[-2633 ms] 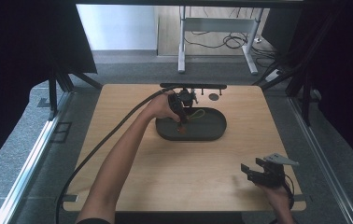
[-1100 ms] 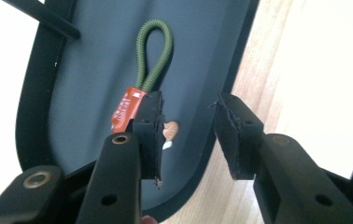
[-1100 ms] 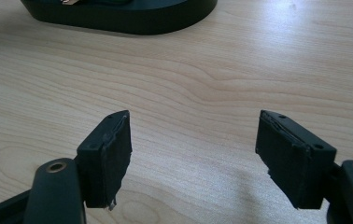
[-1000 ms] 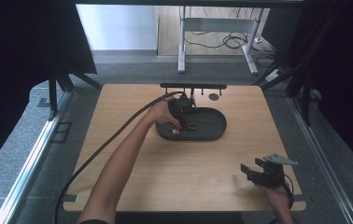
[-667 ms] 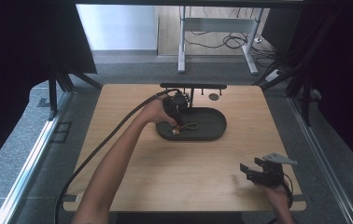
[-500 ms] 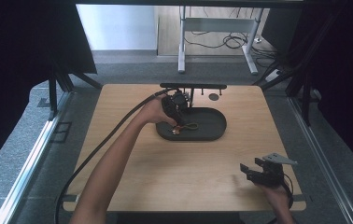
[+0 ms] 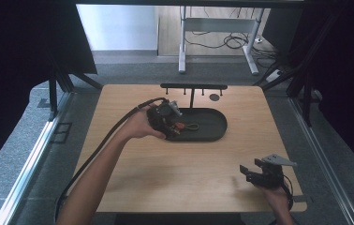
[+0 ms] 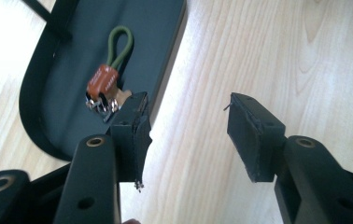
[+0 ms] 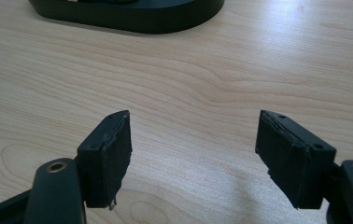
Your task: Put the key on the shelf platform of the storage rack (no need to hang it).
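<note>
Now that the left gripper (image 7: 169, 123) has let the keyring (image 8: 103, 85) go, its jaws have just been opening and are standing about half apart with nothing between them. In the left gripper view I am seeing bare wood in the gap, while the keyring, a brown tag on a green loop with small metal bits, is lying in the tray (image 8: 67, 60) just beyond the left pad. In the high view the keyring (image 7: 184, 125) is sitting in the left half of the tray (image 7: 215, 133), and compared with a second ago the left gripper is sitting a little further left, at the tray's left end, clear of it. I am reading this as the drop being done: the keyring is resting in the tray, untouched. The right gripper (image 7: 258, 172) is waiting at the near right of the table (image 7: 133, 187), exactly where it was, jaws wide and holding nothing. The black rack (image 7: 193, 87) is standing just behind the tray.
</note>
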A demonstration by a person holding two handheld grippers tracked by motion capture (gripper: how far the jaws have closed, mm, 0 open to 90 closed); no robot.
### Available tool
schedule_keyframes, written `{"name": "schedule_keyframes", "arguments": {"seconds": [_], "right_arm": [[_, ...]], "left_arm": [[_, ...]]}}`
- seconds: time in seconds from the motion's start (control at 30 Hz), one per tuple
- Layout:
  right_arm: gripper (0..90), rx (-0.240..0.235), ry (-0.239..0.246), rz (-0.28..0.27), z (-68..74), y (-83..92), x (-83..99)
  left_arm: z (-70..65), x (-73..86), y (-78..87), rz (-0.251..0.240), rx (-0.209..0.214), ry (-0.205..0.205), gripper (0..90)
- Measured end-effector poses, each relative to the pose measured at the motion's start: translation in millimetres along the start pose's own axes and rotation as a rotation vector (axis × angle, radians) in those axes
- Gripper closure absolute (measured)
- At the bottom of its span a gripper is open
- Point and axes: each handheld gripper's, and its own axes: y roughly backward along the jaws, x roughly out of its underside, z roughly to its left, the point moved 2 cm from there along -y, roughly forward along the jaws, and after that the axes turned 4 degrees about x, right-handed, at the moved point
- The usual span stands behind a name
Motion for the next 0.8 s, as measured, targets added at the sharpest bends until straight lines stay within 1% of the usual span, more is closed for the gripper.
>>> {"name": "schedule_keyframes", "arguments": {"seconds": [0.03, 0.17, 0.3, 0.43, 0.5, 0.6, 0.7, 0.8], "right_arm": [[27.3, 0.001, 0.0, 0.0, 0.1, 0.1, 0.0], [27.3, 0.0, 0.002, -0.003, 0.7, 0.1, 0.1], [27.3, 0.001, -0.001, -0.002, 1.3, 0.4, 0.0], [27.3, 0.001, 0.004, 0.002, 1.8, -0.7, 0.7], [27.3, 0.002, 0.009, 0.005, 2.6, -1.8, 1.0], [27.3, -0.001, 0.012, 0.01, 5.1, -3.5, 1.6], [27.3, 0.0, 0.016, 0.016, 5.7, -4.5, 2.3], [27.3, 0.001, 0.017, 0.016, 5.6, -5.5, 2.5]], "left_arm": [[-2.1, 4.7, 2.0, -0.01, 0.003, 0.006, 48.9], [-10.5, 25.4, 4.8, -0.042, -0.007, 0.028, 48.5], [-21.1, 44.6, 5.9, -0.052, -0.012, 0.025, 48.5], [-30.4, 60.6, 6.6, -0.075, -0.011, 0.035, 48.5], [-34.5, 68.9, 3.1, -0.081, -0.004, 0.043, 48.5], [-39.8, 82.4, -5.4, -0.069, 0.002, 0.049, 47.8], [-43.2, 95.1, -11.4, -0.072, -0.003, 0.072, 47.6], [-44.9, 104.1, -15.3, -0.074, -0.008, 0.097, 47.7]]}}
